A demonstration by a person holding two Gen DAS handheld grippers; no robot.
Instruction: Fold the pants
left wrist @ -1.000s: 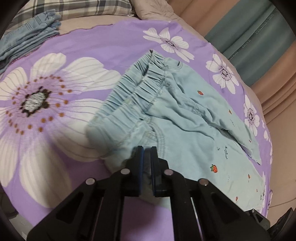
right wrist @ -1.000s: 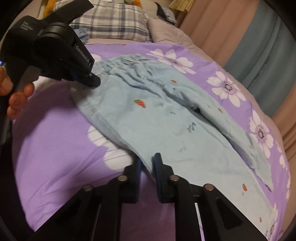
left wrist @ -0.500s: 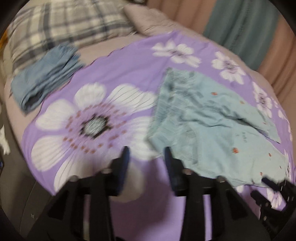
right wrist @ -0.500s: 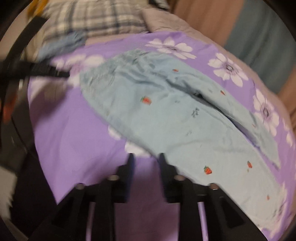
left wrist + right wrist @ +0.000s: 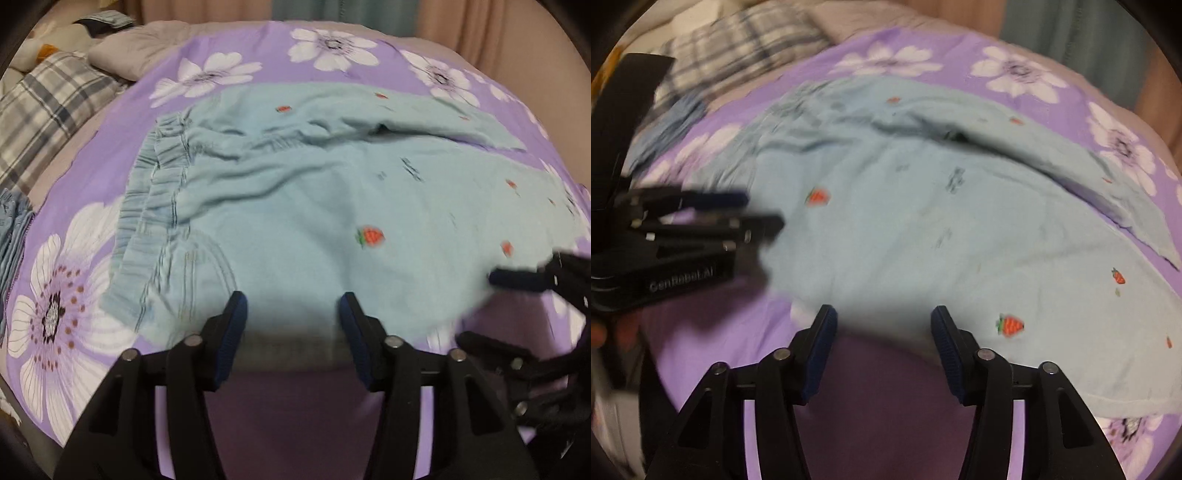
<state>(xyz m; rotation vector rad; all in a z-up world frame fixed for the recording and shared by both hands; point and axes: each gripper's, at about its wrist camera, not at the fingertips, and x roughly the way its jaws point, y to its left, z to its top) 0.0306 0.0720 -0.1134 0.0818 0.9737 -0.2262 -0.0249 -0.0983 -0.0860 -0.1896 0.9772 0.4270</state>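
Left gripper (image 5: 293,314) spread wide, nothing between the jaws, hanging over the near edge of the pants (image 5: 332,206) just right of the waistband (image 5: 155,206). Right gripper (image 5: 882,325) likewise spread and empty, over the same near edge further along the leg.

Pants: light blue, strawberry print, lying across the middle of the purple floral sheet (image 5: 258,48), waistband toward the sheet's left edge, legs running toward its right edge. The far leg (image 5: 1071,162) sits apart from the near one, not stacked, and the seat area is wrinkled. Nothing folded yet by the look of it.

Step in hand, my read: re-grasp for the lengthwise fold. To do it well, left should pinch the near edge close to the waistband, both layers, and right should take the near leg edge well along toward the hem. Lift together, carry the near leg over onto the far leg, match edges and hems, keep the cloth taut so wrinkles don't get trapped.

Far left: folded denim (image 5: 14,229) at the sheet's left edge, plaid pillow (image 5: 48,103) beyond the far-left corner.
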